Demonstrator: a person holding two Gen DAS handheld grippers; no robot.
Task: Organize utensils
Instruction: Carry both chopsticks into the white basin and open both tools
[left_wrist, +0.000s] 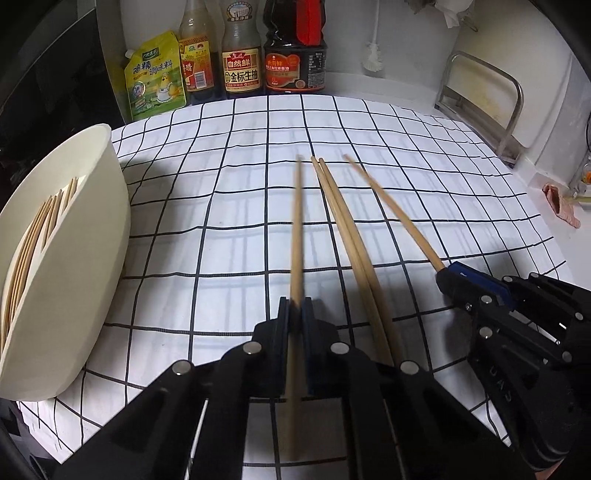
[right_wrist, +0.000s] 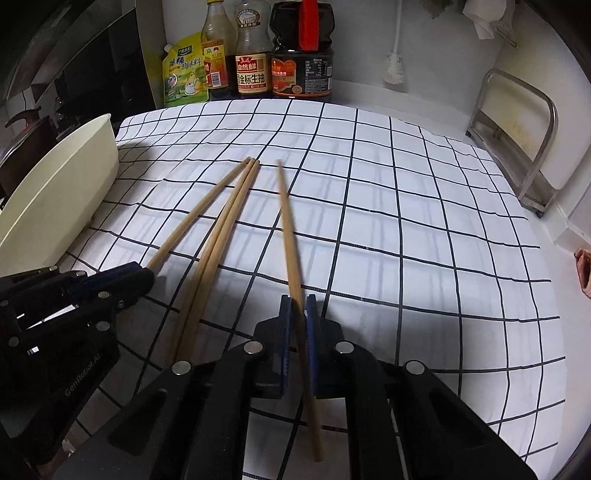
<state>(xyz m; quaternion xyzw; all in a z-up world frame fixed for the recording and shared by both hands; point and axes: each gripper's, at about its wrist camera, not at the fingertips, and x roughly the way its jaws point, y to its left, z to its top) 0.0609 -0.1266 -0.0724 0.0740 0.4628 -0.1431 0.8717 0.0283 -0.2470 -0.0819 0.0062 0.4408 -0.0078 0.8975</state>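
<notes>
My left gripper (left_wrist: 295, 306) is shut on a wooden chopstick (left_wrist: 296, 229) that points away over the checked cloth. My right gripper (right_wrist: 298, 306) is shut on another chopstick (right_wrist: 289, 229). In the left wrist view the right gripper (left_wrist: 448, 275) shows at the right with its chopstick (left_wrist: 391, 206). In the right wrist view the left gripper (right_wrist: 147, 277) shows at the left with its chopstick (right_wrist: 199, 214). Two chopsticks (left_wrist: 343, 229) lie side by side on the cloth between the grippers, and they also show in the right wrist view (right_wrist: 221, 236). A cream tub (left_wrist: 74, 258) at the left holds several chopsticks (left_wrist: 33, 236).
A white cloth with black grid (left_wrist: 369, 129) covers the counter. Sauce bottles (left_wrist: 242, 62) and a yellow pouch (left_wrist: 155, 77) stand along the back wall. A metal rack (left_wrist: 491, 103) stands at the right. A stove (right_wrist: 29, 122) lies beyond the tub (right_wrist: 66, 177).
</notes>
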